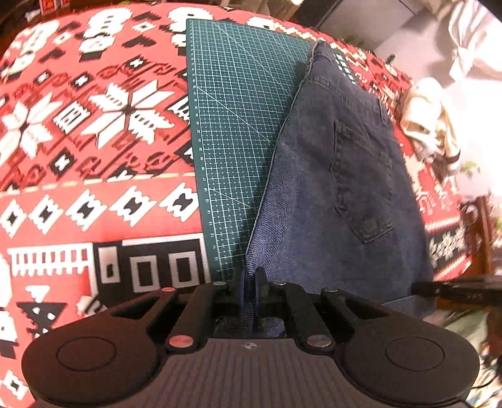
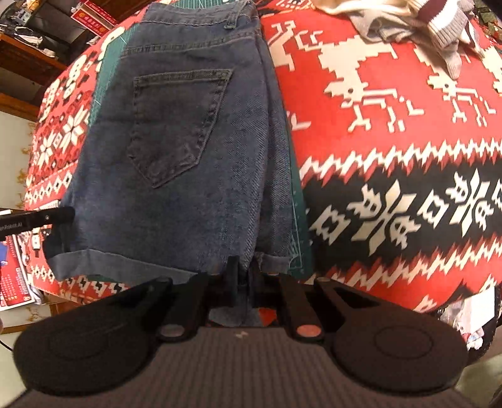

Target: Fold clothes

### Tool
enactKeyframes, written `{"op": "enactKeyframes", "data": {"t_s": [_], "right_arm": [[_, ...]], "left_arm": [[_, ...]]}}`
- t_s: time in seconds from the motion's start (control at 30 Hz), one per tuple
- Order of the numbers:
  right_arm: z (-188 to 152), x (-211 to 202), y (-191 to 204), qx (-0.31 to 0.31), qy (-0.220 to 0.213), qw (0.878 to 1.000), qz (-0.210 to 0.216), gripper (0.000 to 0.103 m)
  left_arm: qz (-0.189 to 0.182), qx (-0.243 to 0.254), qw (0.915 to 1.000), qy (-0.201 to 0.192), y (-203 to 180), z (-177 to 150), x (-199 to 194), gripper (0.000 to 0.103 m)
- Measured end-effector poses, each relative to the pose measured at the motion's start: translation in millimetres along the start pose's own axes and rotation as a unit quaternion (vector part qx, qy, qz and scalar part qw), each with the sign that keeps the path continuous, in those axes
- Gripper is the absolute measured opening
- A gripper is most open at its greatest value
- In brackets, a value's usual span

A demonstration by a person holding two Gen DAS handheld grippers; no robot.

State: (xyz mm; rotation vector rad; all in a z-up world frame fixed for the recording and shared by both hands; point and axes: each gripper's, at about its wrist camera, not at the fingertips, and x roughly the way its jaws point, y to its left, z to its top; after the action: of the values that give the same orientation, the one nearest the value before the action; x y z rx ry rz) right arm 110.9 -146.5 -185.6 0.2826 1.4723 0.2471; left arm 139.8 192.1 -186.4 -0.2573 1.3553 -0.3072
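Observation:
Dark blue denim shorts (image 1: 339,188) lie folded in half lengthwise on a green cutting mat (image 1: 238,125), back pocket facing up. My left gripper (image 1: 251,276) is shut on the shorts' left edge near the hem, with denim pinched between its fingers. In the right wrist view the same shorts (image 2: 175,157) stretch away toward the waistband at the top. My right gripper (image 2: 243,266) is shut on the cuffed hem at the crotch side. The left gripper's finger (image 2: 47,216) shows at the shorts' left hem corner.
A red, white and black patterned cloth (image 1: 78,141) covers the table. A pile of cream and grey clothes (image 2: 408,18) lies at the far right, also visible as a cream clothes heap (image 1: 429,122). The table's near edge runs just under the hem (image 2: 94,288).

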Motion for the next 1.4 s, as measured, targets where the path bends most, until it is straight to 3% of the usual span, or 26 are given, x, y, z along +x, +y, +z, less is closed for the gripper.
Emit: {"op": "enactKeyframes", "data": {"t_s": [0.13,0.3,0.5,0.57,0.6,0.93,1.03,1.07,1.13,1.23,1.4], "right_arm": [[-1.7,-5.2,-4.9,0.015,-0.011,1.0,-0.007,0.007],[-4.8,-16.9,-8.4,0.021,-0.023,0.999,-0.011,0.009],[-2.6,-14.5,-4.2,0.017,-0.024,0.999,-0.024,0.01],[-2.7,-13.1,-1.8,0.011,-0.024,0.999,-0.036,0.007],[-2.8,-12.4,-0.7,0.008,-0.025,0.999,-0.042,0.003],[-3.2,-4.8,10.8,-0.02,-0.027,0.995,-0.096,0.002],[-3.3,-8.4,9.9,-0.01,-0.029,0.995,-0.094,0.004],[-2.9,-11.9,9.4,-0.008,-0.03,0.995,-0.095,0.009],[-1.3,-23.0,8.5,-0.008,-0.036,0.995,-0.097,0.011],[4.3,-47.5,8.2,-0.011,-0.055,0.993,-0.1,0.011],[38.2,-89.4,15.7,-0.026,-0.111,0.989,-0.098,0.017]], "left_arm": [[-0.005,-0.015,0.9998,-0.014,9.7,-5.9,-12.2,0.029],[-0.004,-0.044,0.9989,-0.016,31.4,-23.2,-27.2,0.036],[-0.021,-0.074,0.997,-0.001,49.0,-39.5,-19.4,0.034],[-0.027,-0.076,0.9968,0.002,49.4,-42.7,-15.7,0.004],[-0.029,-0.076,0.9967,0.003,49.6,-44.3,-14.0,0.004],[-0.013,-0.062,0.998,0.0,47.6,-50.4,-12.8,0.004],[-0.003,-0.065,0.9979,0.001,49.3,-48.6,-18.7,0.015],[-0.002,-0.063,0.998,-0.001,50.4,-48.1,-23.1,0.018],[0.0,-0.06,0.9982,-0.005,51.9,-45.4,-33.9,0.02],[0.002,-0.062,0.9979,-0.022,52.5,-33.7,-53.4,0.023],[-0.01,-0.038,0.9972,-0.064,31.2,13.3,-70.9,0.029]]}}
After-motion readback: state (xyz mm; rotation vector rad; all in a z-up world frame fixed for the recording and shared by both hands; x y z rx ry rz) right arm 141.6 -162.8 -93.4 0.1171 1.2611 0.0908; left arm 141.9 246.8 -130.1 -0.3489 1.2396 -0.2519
